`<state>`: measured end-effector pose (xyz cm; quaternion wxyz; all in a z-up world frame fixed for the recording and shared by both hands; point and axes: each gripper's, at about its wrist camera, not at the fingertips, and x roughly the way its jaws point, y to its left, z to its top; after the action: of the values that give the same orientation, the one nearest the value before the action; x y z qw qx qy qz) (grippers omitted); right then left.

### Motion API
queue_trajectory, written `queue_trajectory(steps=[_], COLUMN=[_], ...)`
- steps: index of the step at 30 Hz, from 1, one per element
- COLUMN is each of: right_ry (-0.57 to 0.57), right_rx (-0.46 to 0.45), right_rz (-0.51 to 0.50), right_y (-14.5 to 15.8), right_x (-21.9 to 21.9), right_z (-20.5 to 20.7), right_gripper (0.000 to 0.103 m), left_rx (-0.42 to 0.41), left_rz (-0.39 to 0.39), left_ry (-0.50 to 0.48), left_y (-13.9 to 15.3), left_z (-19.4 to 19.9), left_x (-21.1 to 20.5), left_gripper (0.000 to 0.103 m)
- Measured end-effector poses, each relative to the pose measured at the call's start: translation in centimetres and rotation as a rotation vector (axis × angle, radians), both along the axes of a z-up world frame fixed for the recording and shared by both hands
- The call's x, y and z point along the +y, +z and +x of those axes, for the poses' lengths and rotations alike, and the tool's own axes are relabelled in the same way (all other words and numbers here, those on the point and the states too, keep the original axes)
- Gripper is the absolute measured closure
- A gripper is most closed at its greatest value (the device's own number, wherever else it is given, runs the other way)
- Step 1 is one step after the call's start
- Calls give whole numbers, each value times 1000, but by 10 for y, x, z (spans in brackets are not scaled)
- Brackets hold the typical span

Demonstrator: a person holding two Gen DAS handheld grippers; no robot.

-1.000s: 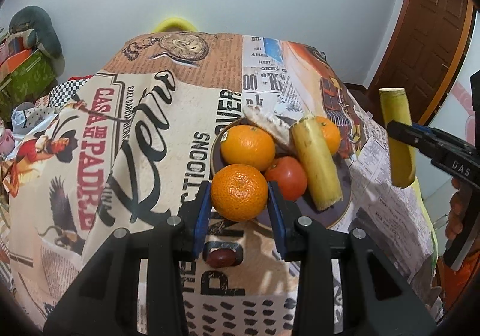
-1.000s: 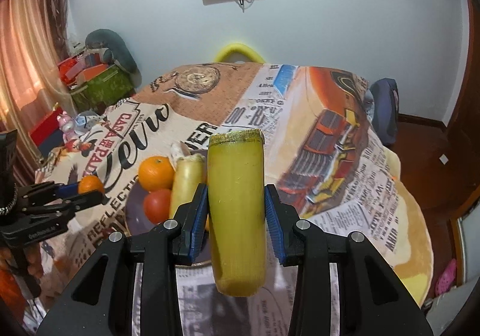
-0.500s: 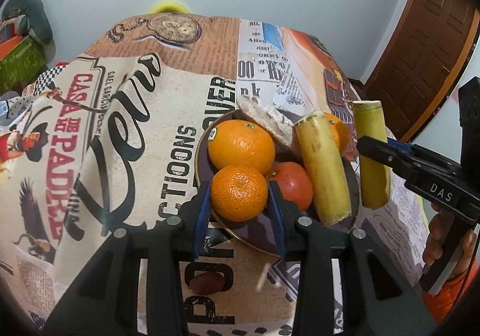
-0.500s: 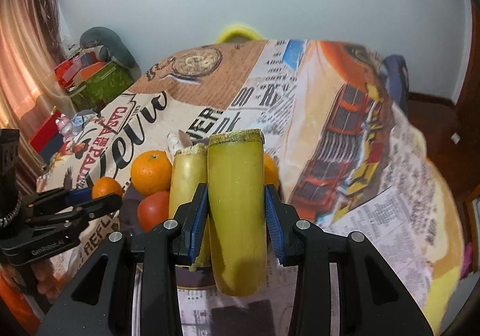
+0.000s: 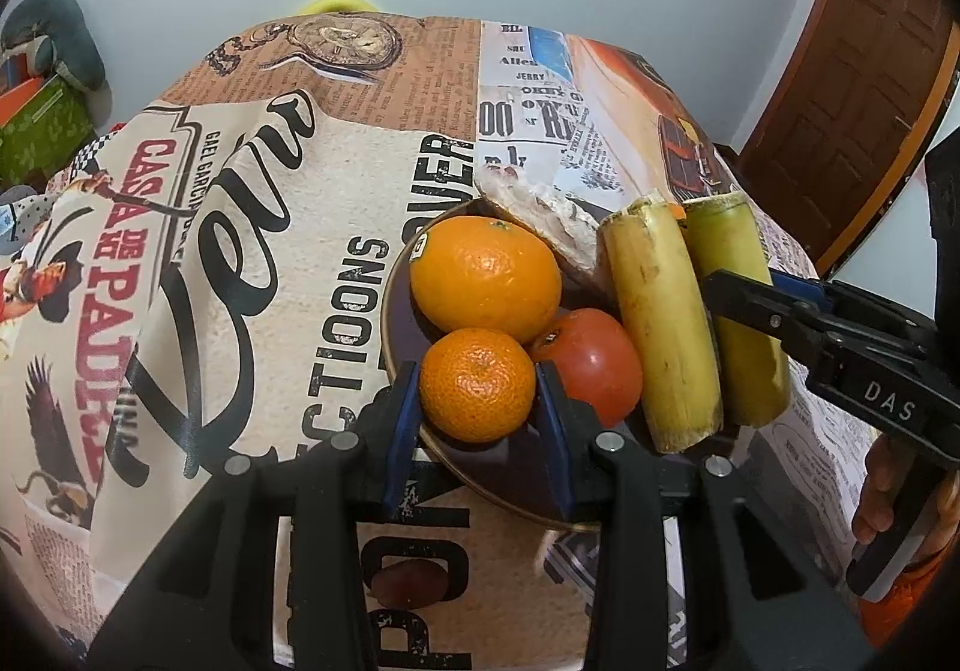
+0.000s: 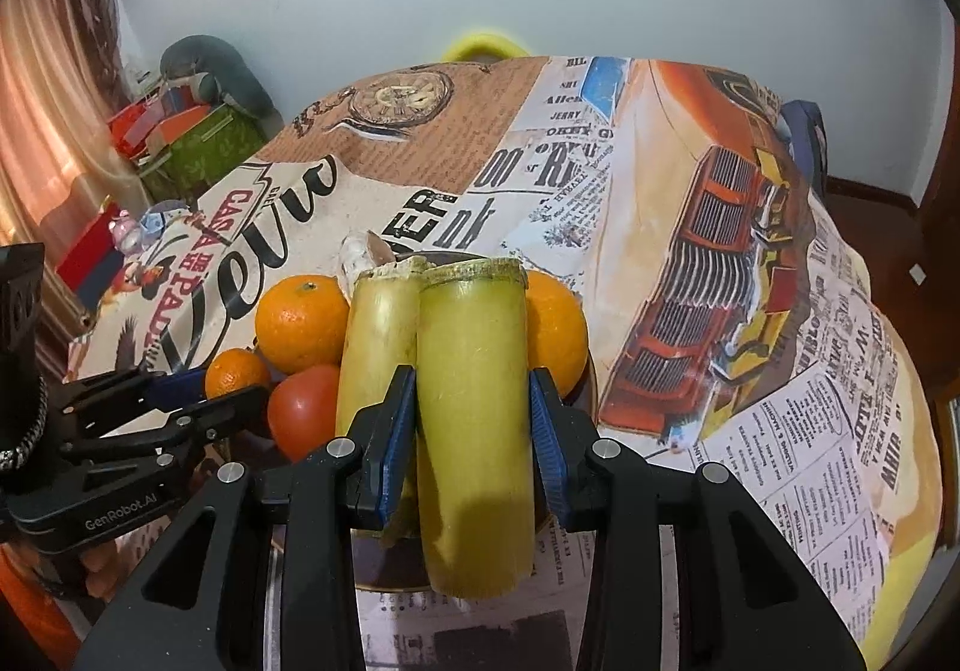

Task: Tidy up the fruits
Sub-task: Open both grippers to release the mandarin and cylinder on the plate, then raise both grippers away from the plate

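Left hand-held gripper [image 5: 477,410] marked "GenRobot.AI" grips mandarin [image 5: 477,384], right hand-held gripper [image 6: 472,434] marked "DAS" grips cane [image 6: 474,407], over bench cloth [image 5: 252,227] reading "CASA DE PADRE".

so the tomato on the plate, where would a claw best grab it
The tomato is round and smooth, so grip across its widest middle. Come from above: the small orange in the left claw, the big orange and the yellow stalk crowd its sides, leaving only its top bare.
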<state>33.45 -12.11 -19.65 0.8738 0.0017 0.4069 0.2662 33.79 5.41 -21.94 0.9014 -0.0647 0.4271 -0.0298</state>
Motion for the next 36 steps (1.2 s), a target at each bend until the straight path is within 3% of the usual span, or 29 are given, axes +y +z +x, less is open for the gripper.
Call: queue_trajectory(steps=[4,9,17,32,36], right_ry=[0,19,22,-4,-18], right_rx=[-1,-23,-43,-138,-152], right_rz=[-8,-40,-33,-49,-56], right_y=[1,5,24,78,86], right_x=[1,5,-2,-24,-31], right_z=[-2,-7,-21,-96,-119], right_gripper=[69,68,66,56,51], left_rx=[11,23,-12,-156,-187], left_rz=[8,28,32,43,58], left_ry=[0,1,-4,13,8], left_y=[-1,0,21,92,106], left_z=[2,1,-17,-106,-129], left_x=[1,0,-1,-3,-5], left_gripper=[66,55,53,53,48])
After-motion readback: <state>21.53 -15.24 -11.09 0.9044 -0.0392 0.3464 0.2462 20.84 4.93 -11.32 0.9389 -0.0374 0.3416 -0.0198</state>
